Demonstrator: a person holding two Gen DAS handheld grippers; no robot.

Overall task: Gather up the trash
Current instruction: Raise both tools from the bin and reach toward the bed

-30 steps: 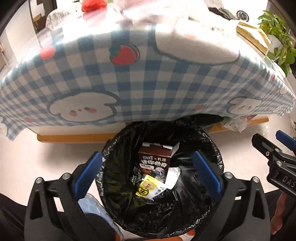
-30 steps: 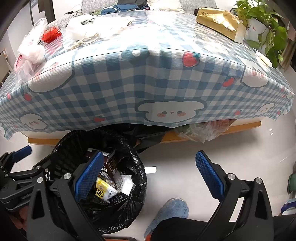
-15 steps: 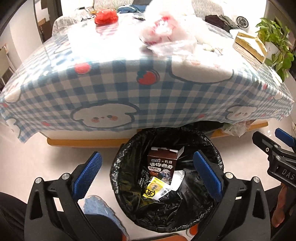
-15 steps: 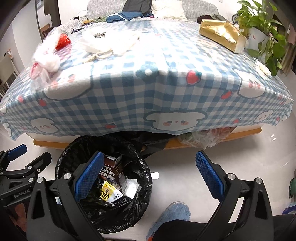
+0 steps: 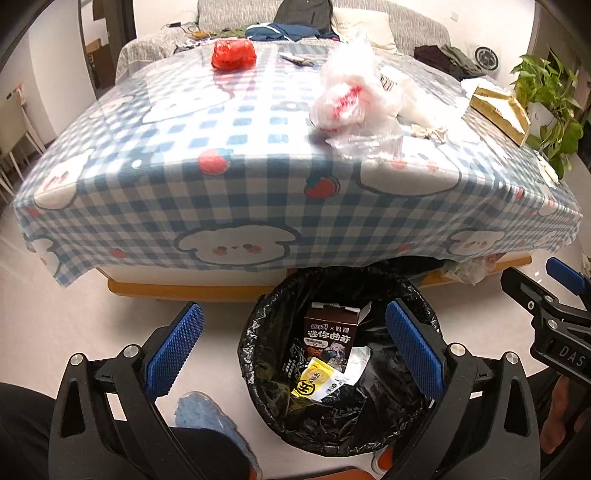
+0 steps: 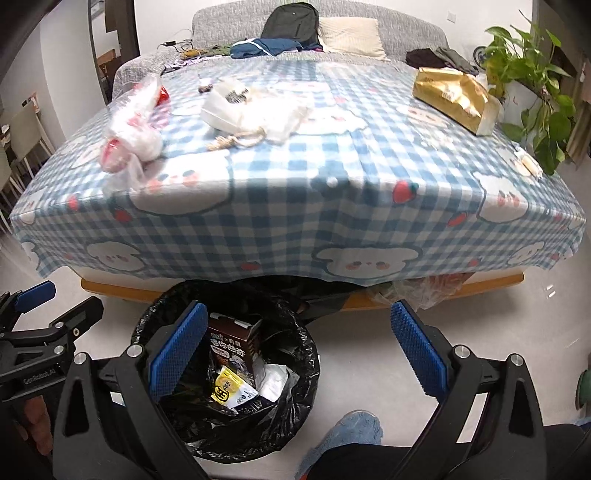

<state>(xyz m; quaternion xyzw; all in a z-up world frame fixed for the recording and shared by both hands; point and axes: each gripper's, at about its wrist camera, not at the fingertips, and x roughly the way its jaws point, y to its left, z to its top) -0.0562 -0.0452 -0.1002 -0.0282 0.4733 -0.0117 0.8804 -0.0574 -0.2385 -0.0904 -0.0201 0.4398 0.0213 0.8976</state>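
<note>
Tabletop (image 5: 229, 122) newly visible; bin (image 5: 258, 339) part-hidden.

Tablecloth (image 6: 295, 206): blue-and-white check with bears and strawberries, draped over my low table.
Tissue pack (image 6: 456, 98): gold, lying at the table's far right.
Potted plant (image 6: 532, 85): green and leafy, just beside the table's right corner.
Sofa (image 6: 402, 33): grey, behind the table.
Backpack (image 6: 291, 20): dark, on the sofa.
Cushion (image 6: 351, 37): cream, beside the backpack.
Slipper (image 5: 203, 415): blue, on my pale floor.
</note>
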